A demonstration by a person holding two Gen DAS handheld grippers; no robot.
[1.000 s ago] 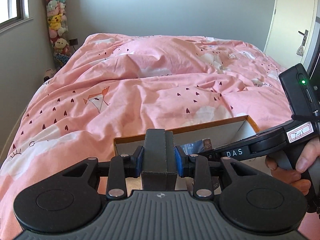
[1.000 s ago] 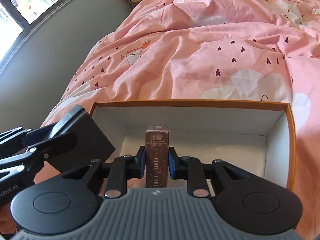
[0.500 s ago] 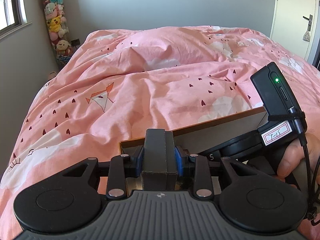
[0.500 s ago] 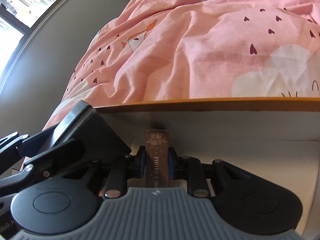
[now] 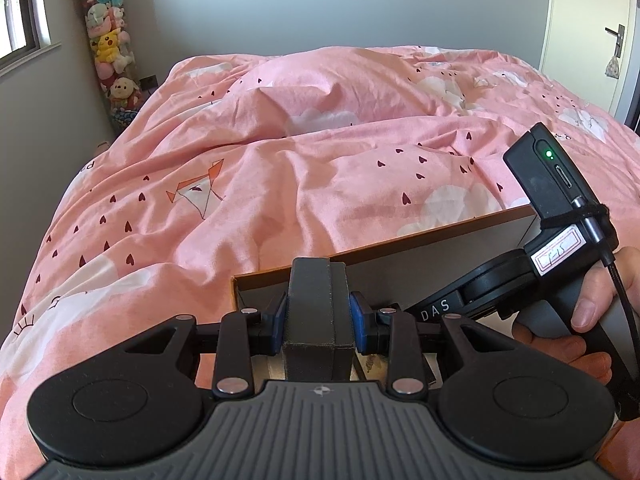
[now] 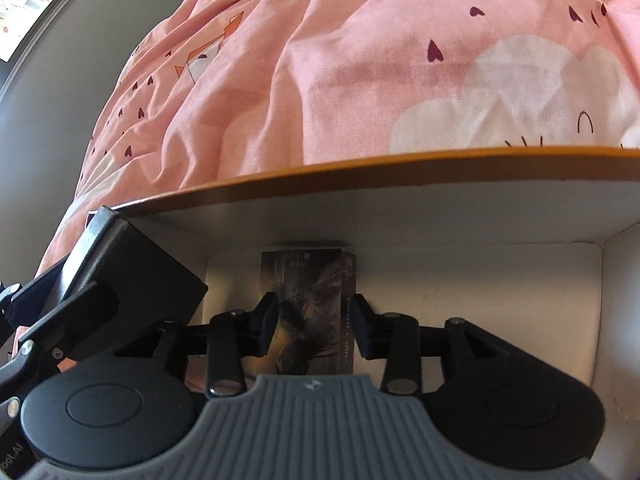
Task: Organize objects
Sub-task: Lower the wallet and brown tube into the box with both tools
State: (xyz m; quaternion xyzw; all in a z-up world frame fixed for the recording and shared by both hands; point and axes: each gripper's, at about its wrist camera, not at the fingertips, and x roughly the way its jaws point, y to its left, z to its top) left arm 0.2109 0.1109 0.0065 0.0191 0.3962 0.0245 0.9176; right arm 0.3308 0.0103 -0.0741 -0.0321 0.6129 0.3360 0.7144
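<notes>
An open cardboard box with an orange rim (image 6: 400, 166) and white inside lies on the pink bed; its rim also shows in the left wrist view (image 5: 440, 230). My left gripper (image 5: 318, 318) is shut on a black box (image 5: 316, 304), held at the box's left corner. That black box also shows in the right wrist view (image 6: 132, 268). My right gripper (image 6: 316, 320) is inside the box, open, its jaws standing apart over a brown photo card pack (image 6: 308, 300) that lies flat on the box floor.
The pink duvet (image 5: 280, 152) with hearts and clouds covers the bed. A column of plush toys (image 5: 110, 52) stands in the far left corner. A door (image 5: 592, 32) is at the right, a window (image 5: 20, 8) at the left.
My right gripper went down into the box and opened, letting go of the photo card pack, which now lies flat. My left gripper stayed shut on the black box.
</notes>
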